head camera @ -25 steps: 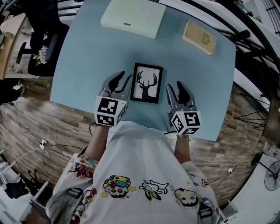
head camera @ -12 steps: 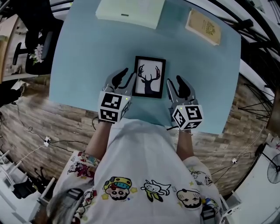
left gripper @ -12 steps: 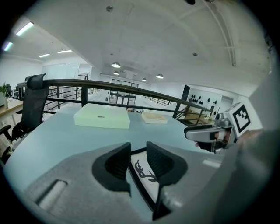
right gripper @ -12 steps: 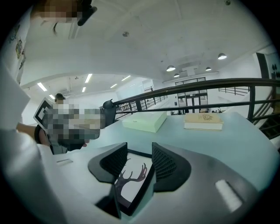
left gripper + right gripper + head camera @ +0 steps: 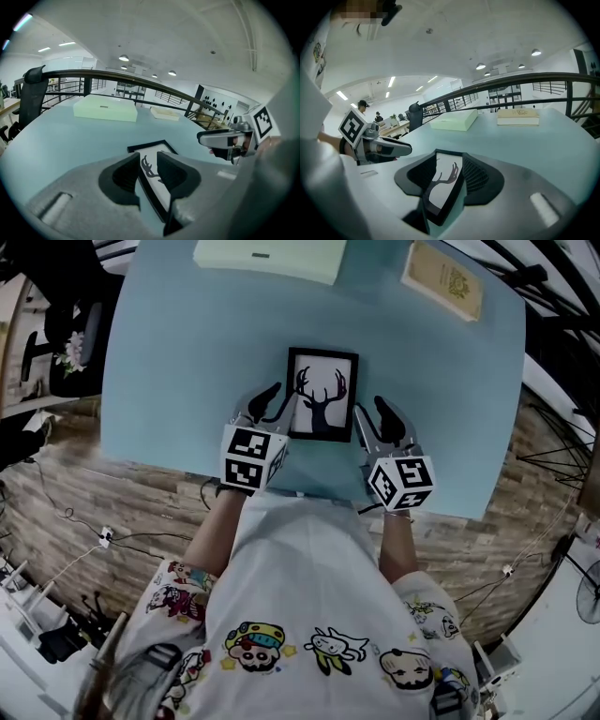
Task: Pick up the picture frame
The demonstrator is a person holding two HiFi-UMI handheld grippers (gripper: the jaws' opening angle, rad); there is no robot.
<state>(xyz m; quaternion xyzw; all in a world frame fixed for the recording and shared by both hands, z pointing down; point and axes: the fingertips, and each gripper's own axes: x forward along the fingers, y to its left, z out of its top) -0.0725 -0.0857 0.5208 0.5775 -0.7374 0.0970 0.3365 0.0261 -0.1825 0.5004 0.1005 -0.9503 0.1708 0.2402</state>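
The picture frame (image 5: 322, 393), black-edged with a black antler silhouette on white, lies flat on the light blue table (image 5: 169, 352). My left gripper (image 5: 263, 405) hovers at its lower left edge and my right gripper (image 5: 379, 420) at its lower right edge. In the left gripper view (image 5: 149, 161) the jaws stand a little apart, and the frame's (image 5: 157, 176) left border shows in the gap. In the right gripper view (image 5: 449, 164) the jaws also stand apart, and the frame's (image 5: 443, 187) right side fills the gap. I see neither gripper pressing on the frame.
A pale green flat box (image 5: 272, 254) and a tan book (image 5: 443, 279) lie at the table's far side. The table's near edge runs just behind both grippers. An office chair (image 5: 70, 334) stands on the wood floor to the left.
Both grippers have moved forward along the frame's two sides. The jaw gaps look unchanged and the frame has stayed in place on the table.
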